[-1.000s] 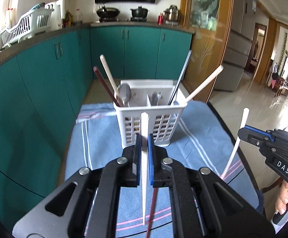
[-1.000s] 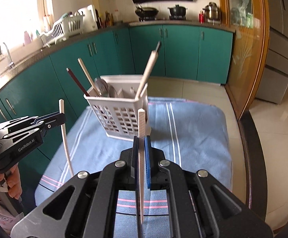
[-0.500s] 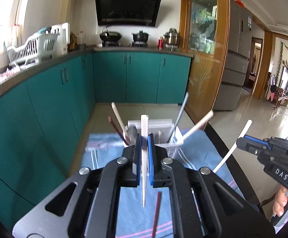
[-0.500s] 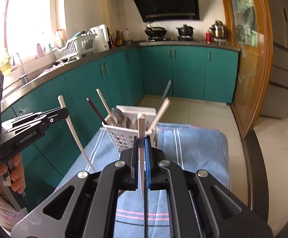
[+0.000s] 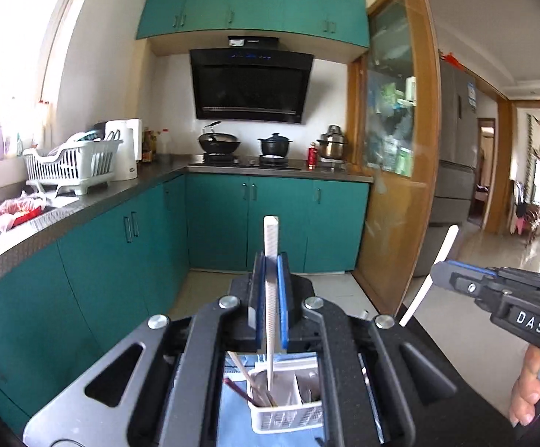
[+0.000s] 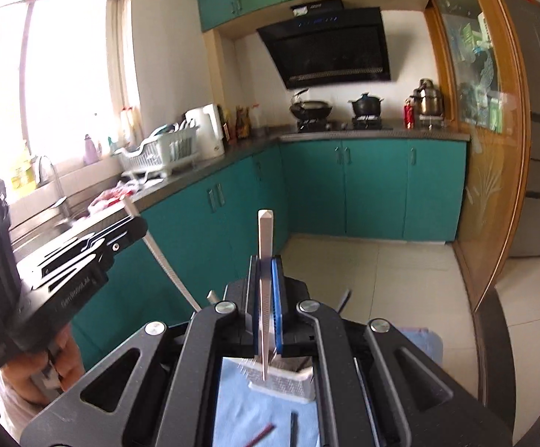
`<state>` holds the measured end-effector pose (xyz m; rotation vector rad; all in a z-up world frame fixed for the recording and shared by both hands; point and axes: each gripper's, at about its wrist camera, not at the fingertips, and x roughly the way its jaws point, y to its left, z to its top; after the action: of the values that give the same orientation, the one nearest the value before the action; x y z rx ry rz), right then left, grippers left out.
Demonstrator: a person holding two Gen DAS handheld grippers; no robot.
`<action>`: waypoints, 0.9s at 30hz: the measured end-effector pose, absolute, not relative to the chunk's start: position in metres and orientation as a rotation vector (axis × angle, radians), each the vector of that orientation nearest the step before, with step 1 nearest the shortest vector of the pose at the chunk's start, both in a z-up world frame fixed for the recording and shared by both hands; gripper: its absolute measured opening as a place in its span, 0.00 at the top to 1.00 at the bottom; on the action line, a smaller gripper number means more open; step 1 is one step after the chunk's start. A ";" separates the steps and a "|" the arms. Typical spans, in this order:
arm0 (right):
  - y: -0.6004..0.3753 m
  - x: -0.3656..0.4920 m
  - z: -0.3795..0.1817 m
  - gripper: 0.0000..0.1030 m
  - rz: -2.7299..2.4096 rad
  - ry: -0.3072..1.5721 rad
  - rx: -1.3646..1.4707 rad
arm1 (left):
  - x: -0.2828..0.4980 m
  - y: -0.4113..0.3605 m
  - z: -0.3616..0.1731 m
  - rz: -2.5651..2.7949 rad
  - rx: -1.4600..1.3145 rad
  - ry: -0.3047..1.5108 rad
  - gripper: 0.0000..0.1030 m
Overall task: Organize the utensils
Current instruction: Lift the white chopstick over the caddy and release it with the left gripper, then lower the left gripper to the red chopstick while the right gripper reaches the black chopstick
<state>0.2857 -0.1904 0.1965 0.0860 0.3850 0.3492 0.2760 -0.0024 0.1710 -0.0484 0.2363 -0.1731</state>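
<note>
Each camera sits just behind its own claw and looks forward along the fingers, raised and facing the kitchen's far wall. The left claw (image 5: 270, 298) fills its view's lower half; the right claw (image 6: 266, 298) does likewise. Between each claw's arms, close below, shows the white utensil caddy (image 5: 288, 419) — also seen beneath the right claw (image 6: 285, 383). Both views share the range hood (image 5: 249, 85), stove pots and teal cabinets; each catches the other claw at its edge.
</note>
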 end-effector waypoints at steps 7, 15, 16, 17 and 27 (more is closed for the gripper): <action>-0.182 0.330 0.153 0.94 0.270 0.426 0.077 | 0.317 -0.003 0.110 -0.115 -0.055 0.331 0.94; -0.175 0.350 0.102 0.93 0.247 0.528 0.059 | 0.326 0.006 0.070 -0.122 -0.061 0.415 0.93; -0.176 0.349 0.100 0.93 0.243 0.532 0.057 | 0.324 0.008 0.070 -0.119 -0.066 0.407 0.91; -0.176 0.348 0.099 0.92 0.242 0.534 0.058 | 0.320 0.011 0.071 -0.118 -0.071 0.402 0.82; -0.198 0.269 0.122 0.71 0.265 0.386 0.061 | 0.252 0.027 0.071 -0.128 -0.093 0.359 0.53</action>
<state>0.2686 -0.1982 0.1220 0.0614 0.3862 0.2652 0.2517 0.0271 0.0705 -0.0933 0.3588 -0.1277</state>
